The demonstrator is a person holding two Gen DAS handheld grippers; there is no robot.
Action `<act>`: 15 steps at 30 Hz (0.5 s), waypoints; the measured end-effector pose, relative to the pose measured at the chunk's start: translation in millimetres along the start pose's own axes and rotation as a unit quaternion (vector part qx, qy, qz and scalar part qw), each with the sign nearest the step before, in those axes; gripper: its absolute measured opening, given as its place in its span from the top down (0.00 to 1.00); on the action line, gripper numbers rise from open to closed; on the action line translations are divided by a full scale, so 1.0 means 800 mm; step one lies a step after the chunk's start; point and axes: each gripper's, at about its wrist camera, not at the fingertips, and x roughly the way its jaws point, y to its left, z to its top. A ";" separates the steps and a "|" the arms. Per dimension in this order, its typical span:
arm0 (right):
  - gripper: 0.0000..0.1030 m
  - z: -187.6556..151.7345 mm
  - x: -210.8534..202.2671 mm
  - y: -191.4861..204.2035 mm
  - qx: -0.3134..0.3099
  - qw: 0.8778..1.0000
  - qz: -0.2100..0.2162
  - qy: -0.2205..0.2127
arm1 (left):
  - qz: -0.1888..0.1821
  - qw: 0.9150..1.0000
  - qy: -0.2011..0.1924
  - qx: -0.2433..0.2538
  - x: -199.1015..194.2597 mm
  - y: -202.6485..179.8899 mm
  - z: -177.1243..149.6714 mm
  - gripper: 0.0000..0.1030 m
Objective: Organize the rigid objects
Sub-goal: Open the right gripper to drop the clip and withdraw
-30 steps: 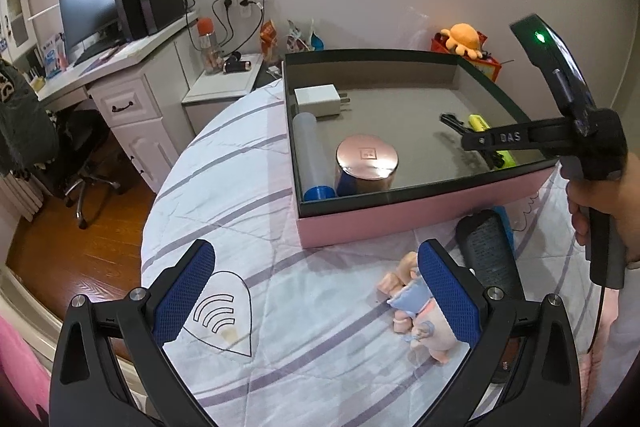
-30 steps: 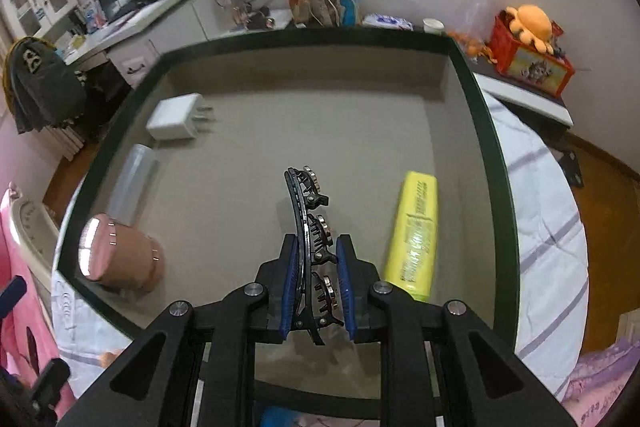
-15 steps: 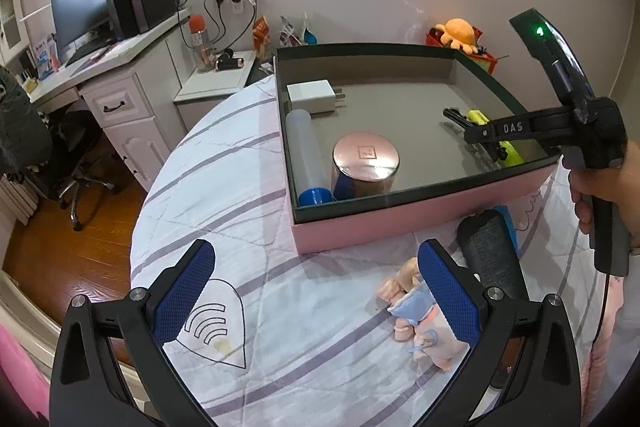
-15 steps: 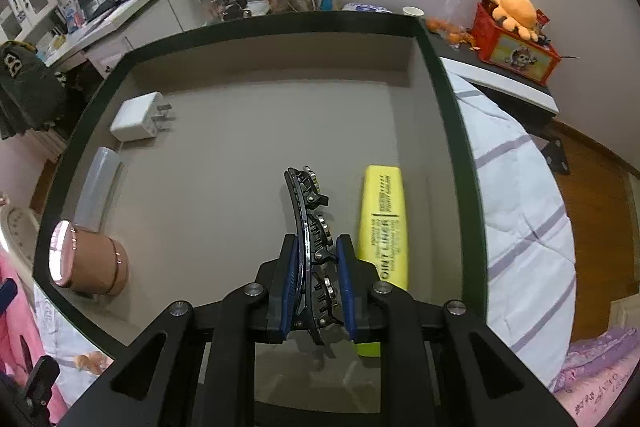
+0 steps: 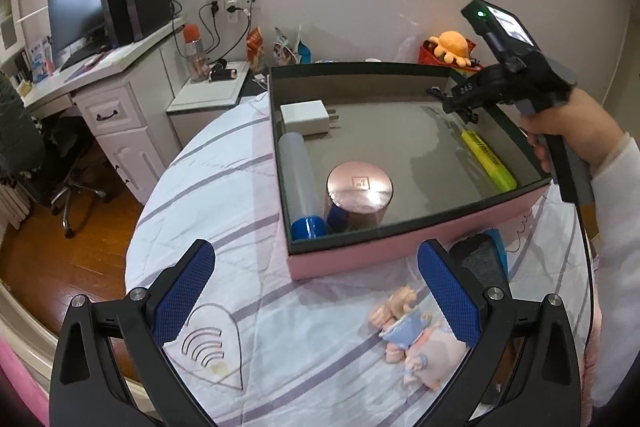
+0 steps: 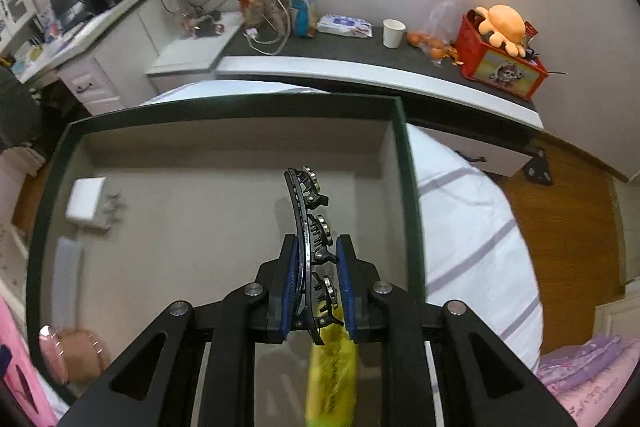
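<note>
My right gripper is shut on a black hair clip, which it holds above the far right part of the pink box. In the left wrist view the right gripper hangs over the box's far right corner, held by a hand. A yellow highlighter lies in the box below it. A white charger, a clear tube with a blue cap and a round pink tin lie at the box's left. My left gripper is open over the bedspread, near a small doll.
A dark flat object lies by the box's near right corner. The box sits on a striped bedspread. Behind it runs a shelf with a cup, snacks and a red toy crate. A desk with a monitor stands at the left.
My right gripper has carried the hair clip toward the box's far right corner, past the highlighter, which now lies beneath it. The left gripper has stayed open in about the same place.
</note>
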 end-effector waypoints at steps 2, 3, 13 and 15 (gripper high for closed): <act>0.82 0.010 0.005 -0.002 -0.004 1.000 -0.009 0.002 | 0.000 1.000 0.004 0.002 0.005 -0.002 0.002 0.00; 0.82 0.014 0.006 -0.002 -0.006 1.000 -0.011 0.004 | -0.001 1.000 0.006 0.002 0.008 -0.003 0.002 0.00; 0.64 0.017 0.006 0.013 -0.034 0.998 -0.056 -0.019 | 0.007 1.000 0.018 0.008 0.006 -0.009 -0.005 0.00; 0.56 0.013 -0.006 0.016 -0.035 0.997 -0.056 -0.033 | 0.009 1.000 0.017 0.003 -0.001 -0.007 -0.005 0.00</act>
